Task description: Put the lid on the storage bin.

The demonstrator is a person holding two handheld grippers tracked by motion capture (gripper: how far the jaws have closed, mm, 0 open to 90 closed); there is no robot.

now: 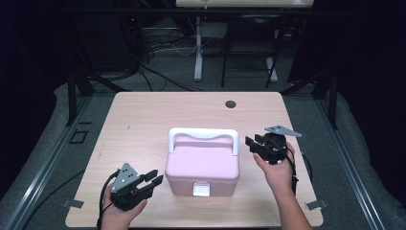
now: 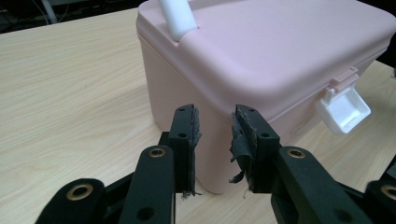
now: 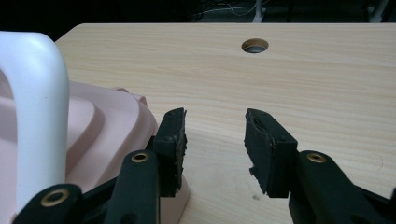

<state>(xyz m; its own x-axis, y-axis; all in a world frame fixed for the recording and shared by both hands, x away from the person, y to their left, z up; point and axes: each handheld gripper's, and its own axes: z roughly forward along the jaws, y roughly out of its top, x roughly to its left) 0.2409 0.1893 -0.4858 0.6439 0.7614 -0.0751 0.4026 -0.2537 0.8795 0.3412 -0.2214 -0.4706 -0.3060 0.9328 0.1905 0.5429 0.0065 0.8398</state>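
Note:
A pink lidded box with a white handle folded back over its lid and a white latch at its front stands on the wooden table. My left gripper is low at the box's front left corner, open, with nothing between its pads. In the left gripper view the gripper points at that corner of the box, and the latch is to the right. My right gripper is at the box's back right corner, open and holding nothing. In the right gripper view the gripper has the box and handle on its left.
A round cable hole lies in the table behind the box. Bare wood surrounds the box on all sides. Beyond the far edge are cables and a desk's legs on a dark floor. Metal rails run along both sides of the table.

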